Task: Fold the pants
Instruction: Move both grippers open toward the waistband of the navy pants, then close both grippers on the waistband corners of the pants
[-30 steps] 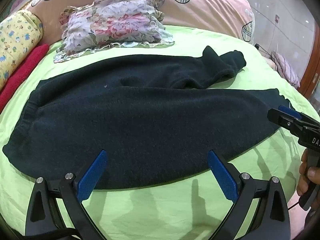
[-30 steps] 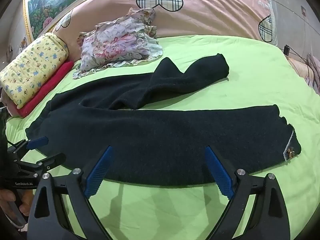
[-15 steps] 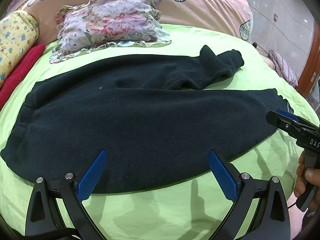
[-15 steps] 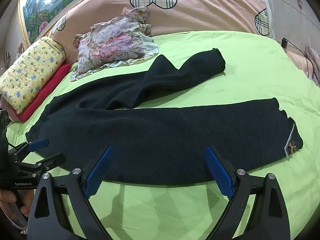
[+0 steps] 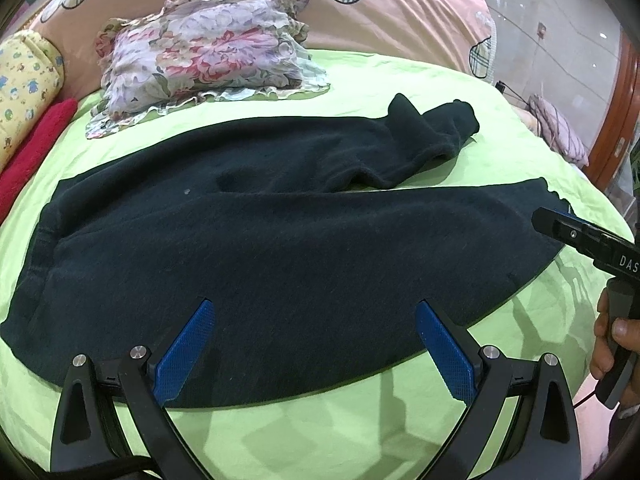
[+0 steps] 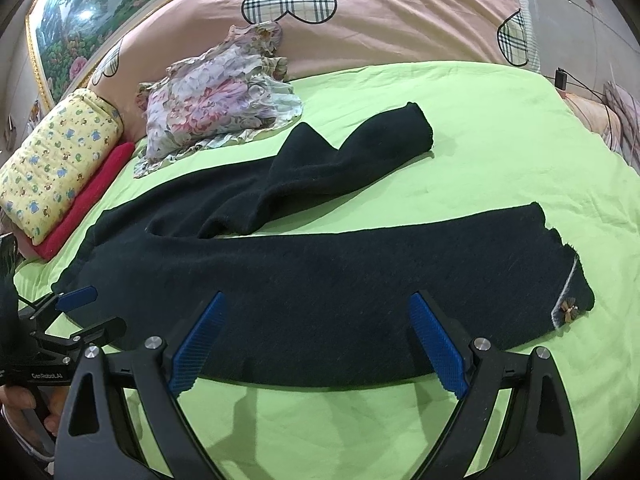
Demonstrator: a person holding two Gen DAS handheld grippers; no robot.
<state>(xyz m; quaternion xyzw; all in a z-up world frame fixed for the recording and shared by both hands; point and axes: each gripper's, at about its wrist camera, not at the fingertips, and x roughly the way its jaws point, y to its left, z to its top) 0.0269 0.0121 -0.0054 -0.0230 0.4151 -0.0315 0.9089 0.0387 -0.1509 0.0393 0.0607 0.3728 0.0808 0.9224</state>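
Observation:
Dark navy fleece pants (image 5: 280, 248) lie spread across a lime-green bed sheet (image 5: 360, 432), waistband to the left, legs to the right. The near leg lies flat; the far leg (image 6: 352, 160) is rumpled and angled away. The near leg's cuff carries a small bow (image 6: 569, 310). My left gripper (image 5: 312, 344) is open and empty, over the pants' near edge close to the waist. My right gripper (image 6: 318, 340) is open and empty, over the near leg's lower edge. Each gripper shows in the other's view: the right (image 5: 560, 228) by the cuff, the left (image 6: 86, 314) by the waistband.
A floral ruffled pillow (image 5: 204, 60) lies behind the pants. A yellow patterned bolster (image 6: 60, 164) and a red cloth (image 6: 88, 196) lie at the far left. A pink headboard cushion (image 6: 380, 20) with plaid hearts runs along the back. Bare sheet (image 6: 500, 132) lies right of the far leg.
Both grippers have moved slightly forward toward the pants' near edge. Both stay open. The pants have not moved.

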